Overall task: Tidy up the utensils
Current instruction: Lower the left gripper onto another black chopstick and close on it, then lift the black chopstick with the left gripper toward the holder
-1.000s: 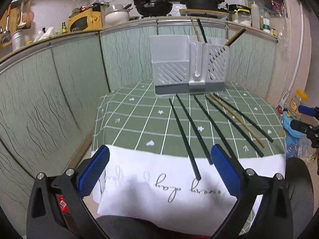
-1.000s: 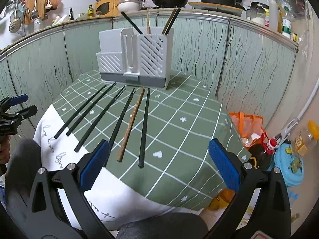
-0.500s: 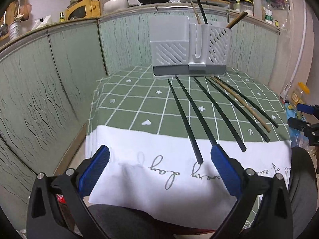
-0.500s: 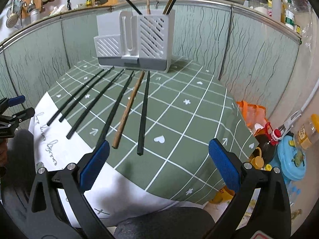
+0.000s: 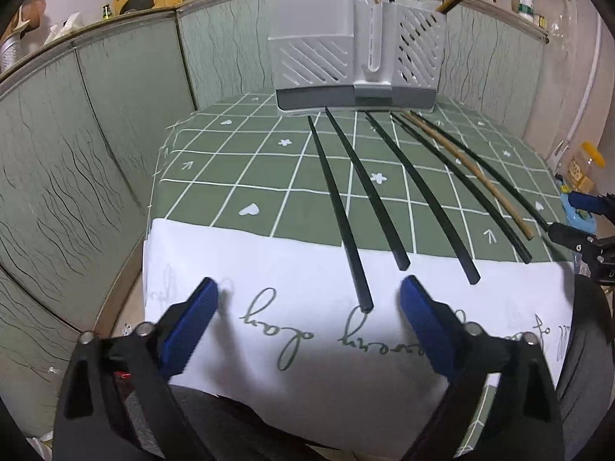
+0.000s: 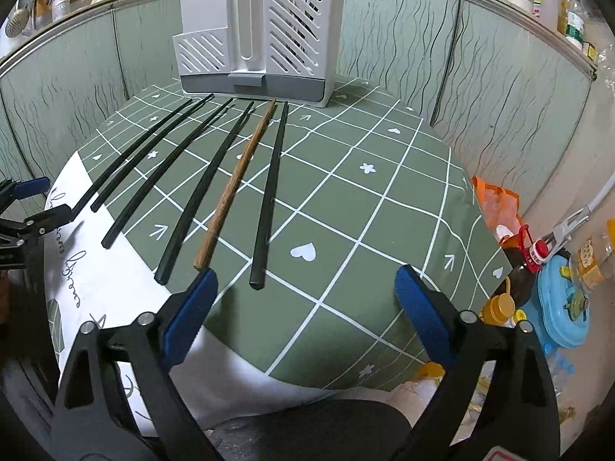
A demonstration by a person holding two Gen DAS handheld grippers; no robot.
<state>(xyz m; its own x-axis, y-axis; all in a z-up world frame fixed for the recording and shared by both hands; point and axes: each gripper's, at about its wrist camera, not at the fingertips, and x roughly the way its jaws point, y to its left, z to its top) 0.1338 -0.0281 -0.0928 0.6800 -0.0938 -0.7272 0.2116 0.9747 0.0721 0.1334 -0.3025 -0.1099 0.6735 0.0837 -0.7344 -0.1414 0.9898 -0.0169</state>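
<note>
Both grippers, left [image 5: 309, 294] and right [image 6: 303, 288], were held wide though closing, nothing gripped. A green tablecloth [image 6: 384, 207] was spread beneath; the utensil holder [image 6: 261, 42] was set at its far edge, six chopsticks [image 6: 265, 199] laid before it.

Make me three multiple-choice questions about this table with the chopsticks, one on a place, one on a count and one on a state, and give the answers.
1. Where does the grey utensil holder stand?
A. at the table's far end
B. on the floor
C. on the white cloth

2. How many chopsticks lie on the tablecloth?
A. three
B. six
C. nine

3. What does the right gripper hold?
A. the wooden chopstick
B. a spoon
C. nothing

Answers:
1 A, it sits beyond the chopsticks' far tips.
2 B, five dark ones and one wooden chopstick.
3 C, nothing is between its closing jaws.
</note>
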